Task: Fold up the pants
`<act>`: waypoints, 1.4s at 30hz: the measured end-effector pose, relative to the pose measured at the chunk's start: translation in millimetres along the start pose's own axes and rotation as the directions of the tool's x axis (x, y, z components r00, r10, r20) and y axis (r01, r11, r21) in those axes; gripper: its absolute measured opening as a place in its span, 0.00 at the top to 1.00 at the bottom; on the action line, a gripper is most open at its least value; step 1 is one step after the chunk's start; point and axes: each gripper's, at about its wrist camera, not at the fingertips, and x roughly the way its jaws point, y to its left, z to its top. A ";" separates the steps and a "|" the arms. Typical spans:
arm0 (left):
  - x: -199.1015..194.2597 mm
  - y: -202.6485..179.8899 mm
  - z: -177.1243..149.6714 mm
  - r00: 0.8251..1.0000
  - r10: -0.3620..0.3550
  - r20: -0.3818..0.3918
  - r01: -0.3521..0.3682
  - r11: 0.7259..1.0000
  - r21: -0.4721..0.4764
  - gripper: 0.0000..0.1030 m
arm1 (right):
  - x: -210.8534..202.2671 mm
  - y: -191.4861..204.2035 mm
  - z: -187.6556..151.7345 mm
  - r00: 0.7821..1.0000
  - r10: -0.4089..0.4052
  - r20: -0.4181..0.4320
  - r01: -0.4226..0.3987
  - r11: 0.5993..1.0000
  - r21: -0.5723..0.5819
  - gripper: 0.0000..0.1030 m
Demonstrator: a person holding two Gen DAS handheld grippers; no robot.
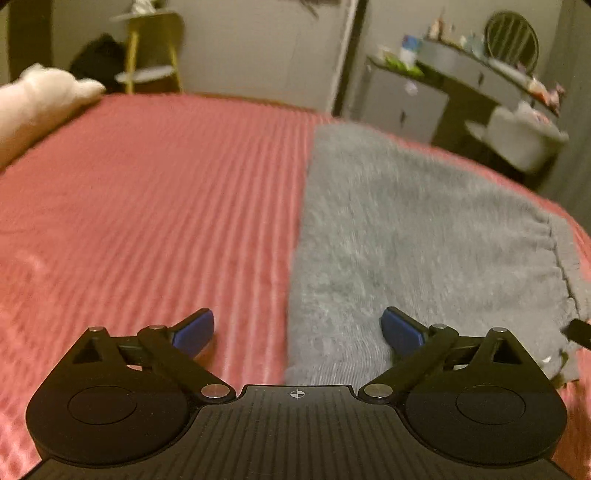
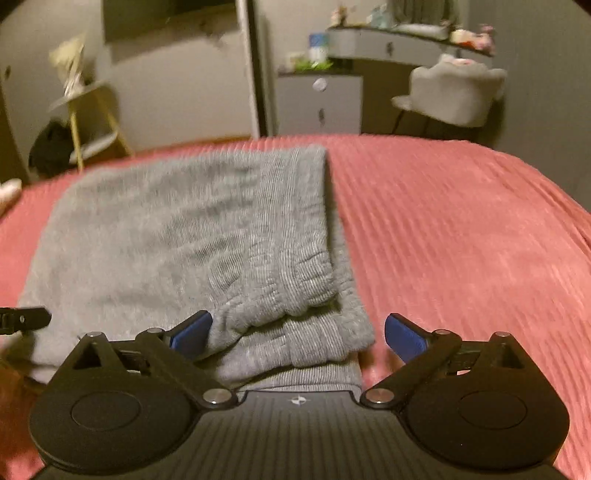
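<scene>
Folded grey pants [image 2: 192,236] lie on a pink-covered bed [image 2: 461,229] as the left gripper [image 1: 297,330] and right gripper [image 2: 298,334] hover above, fingers released, grasping nothing.

Blurred dresser clutter [image 1: 443,33] unreadable — pants [image 2: 184,229] hem hidden behind gripper.

Both wrist views sit low and close over the bed [image 1: 147,206], facing its far edge. Left view covers the pants' [image 1: 406,240] left edge; right view their waistband end [image 2: 184,240]. Shared: pants, bed.
</scene>
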 end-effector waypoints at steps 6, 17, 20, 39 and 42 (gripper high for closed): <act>-1.9 -18.1 -26.2 0.996 -0.062 -0.069 0.067 0.995 0.071 0.02 | -6.5 1.1 -46.1 0.995 0.026 -0.096 -0.027 0.999 -0.018 0.04; -33.0 -13.6 -31.5 1.000 -0.020 -0.003 0.020 1.000 0.019 0.02 | -27.2 36.2 -50.6 0.999 -0.009 -0.033 0.004 0.986 -0.164 0.04; -46.4 -22.8 -42.0 1.000 -0.016 0.023 0.014 0.997 0.078 0.02 | -29.8 37.8 -50.5 0.998 0.003 -0.058 -0.013 0.985 -0.175 0.04; -84.2 -59.9 -45.2 0.999 0.026 0.039 -0.035 0.964 0.262 0.01 | -74.9 49.7 -73.4 0.999 -0.009 0.035 0.014 0.990 -0.143 0.04; -81.5 -59.8 -41.0 0.999 0.036 0.020 -0.040 0.963 0.268 0.01 | -65.1 46.3 -70.0 1.000 0.010 -0.011 -0.011 0.993 -0.116 0.04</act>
